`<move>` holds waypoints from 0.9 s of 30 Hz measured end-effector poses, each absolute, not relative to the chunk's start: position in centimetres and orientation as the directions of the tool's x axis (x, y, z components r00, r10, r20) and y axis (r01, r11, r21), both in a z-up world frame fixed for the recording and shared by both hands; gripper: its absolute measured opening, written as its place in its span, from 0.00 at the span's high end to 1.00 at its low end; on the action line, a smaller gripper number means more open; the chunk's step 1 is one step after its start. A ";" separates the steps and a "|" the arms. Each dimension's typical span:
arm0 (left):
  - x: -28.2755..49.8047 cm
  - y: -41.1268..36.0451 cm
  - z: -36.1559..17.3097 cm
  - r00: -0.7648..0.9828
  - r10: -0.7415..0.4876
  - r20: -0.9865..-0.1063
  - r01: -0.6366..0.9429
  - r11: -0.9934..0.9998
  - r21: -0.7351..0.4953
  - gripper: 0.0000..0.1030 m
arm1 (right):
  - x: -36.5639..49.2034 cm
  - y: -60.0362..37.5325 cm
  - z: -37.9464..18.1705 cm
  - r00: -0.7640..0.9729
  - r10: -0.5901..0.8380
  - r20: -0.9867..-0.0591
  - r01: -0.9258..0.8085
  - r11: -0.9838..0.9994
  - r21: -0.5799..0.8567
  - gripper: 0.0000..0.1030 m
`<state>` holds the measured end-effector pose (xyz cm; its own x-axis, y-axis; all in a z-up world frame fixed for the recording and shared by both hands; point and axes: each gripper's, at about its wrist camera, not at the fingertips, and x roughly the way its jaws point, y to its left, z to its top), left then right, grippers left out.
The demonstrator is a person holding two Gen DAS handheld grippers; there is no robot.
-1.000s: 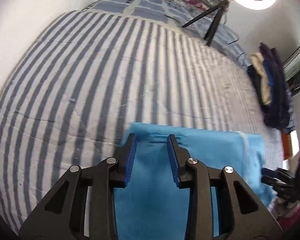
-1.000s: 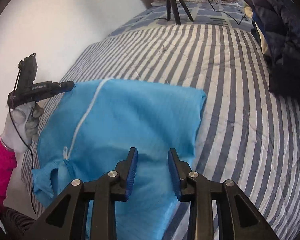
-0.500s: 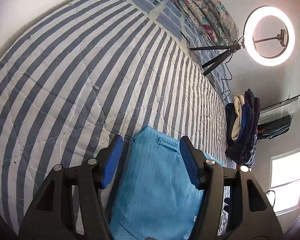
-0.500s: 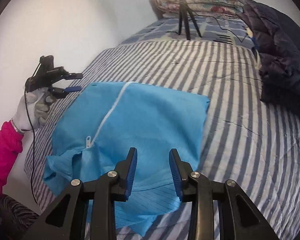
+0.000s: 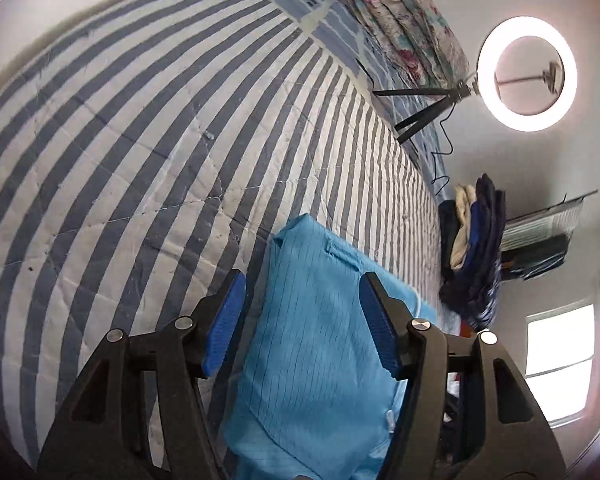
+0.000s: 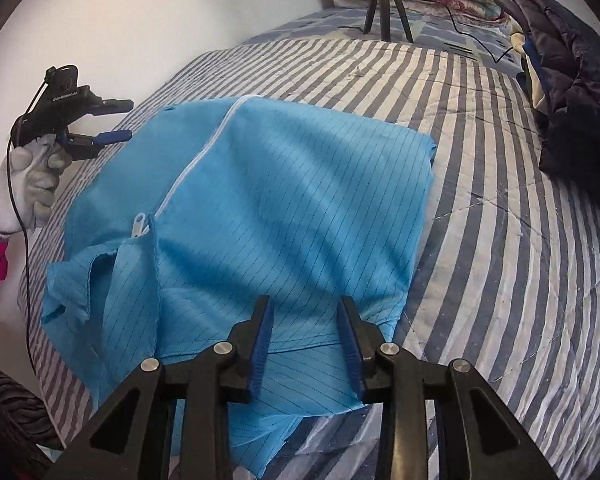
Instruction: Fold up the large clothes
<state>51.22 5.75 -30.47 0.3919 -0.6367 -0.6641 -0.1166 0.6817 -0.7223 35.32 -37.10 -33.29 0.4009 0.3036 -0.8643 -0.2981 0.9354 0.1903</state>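
I see the blue garment [image 6: 284,208] lying folded on the striped quilt [image 6: 520,248], near its front edge, with a white zipper [image 6: 204,152] running up its top layer and a loose collar flap bunched at the near left corner. My left gripper [image 5: 302,312] hangs above the garment's far left corner, jaws spread wide, nothing between them; from the right wrist view I see it [image 6: 118,118] held off the quilt's left side in a gloved hand [image 6: 30,184]. My right gripper [image 6: 305,336] sits over the garment's near edge, jaws parted and empty. A dark pile of clothes [image 6: 572,92] rests on the quilt's far right, well apart from the garment, and a ring light [image 5: 527,74] stands beyond on its tripod
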 end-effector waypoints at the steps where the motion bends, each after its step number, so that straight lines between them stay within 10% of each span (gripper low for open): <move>1: 51.7 6.0 -31.1 0.385 -0.648 -0.658 -0.142 0.663 -0.735 0.41 | 35.4 -37.0 -33.3 0.404 0.302 -0.864 -0.295 0.937 0.189 0.66; 11: 53.5 4.4 -30.6 0.327 -0.813 -0.481 -0.049 0.494 -0.868 0.54 | 36.3 -37.3 -33.7 0.418 0.312 -0.853 -0.282 0.937 0.204 0.66; 15: 55.0 3.6 -31.4 0.325 -0.785 -0.528 -0.068 0.537 -0.841 0.54 | 36.5 -37.3 -33.8 0.420 0.312 -0.852 -0.281 0.938 0.204 0.65; 19: 56.1 3.3 -33.0 0.359 -0.728 -0.583 -0.098 0.592 -0.800 0.90 | 36.4 -37.4 -33.8 0.419 0.308 -0.854 -0.297 0.935 0.192 0.65; 27: 52.9 2.2 -30.6 0.485 -0.452 -0.748 -0.012 0.852 -0.523 0.93 | 36.5 -38.4 -33.2 0.411 0.312 -0.857 -0.293 0.935 0.200 0.66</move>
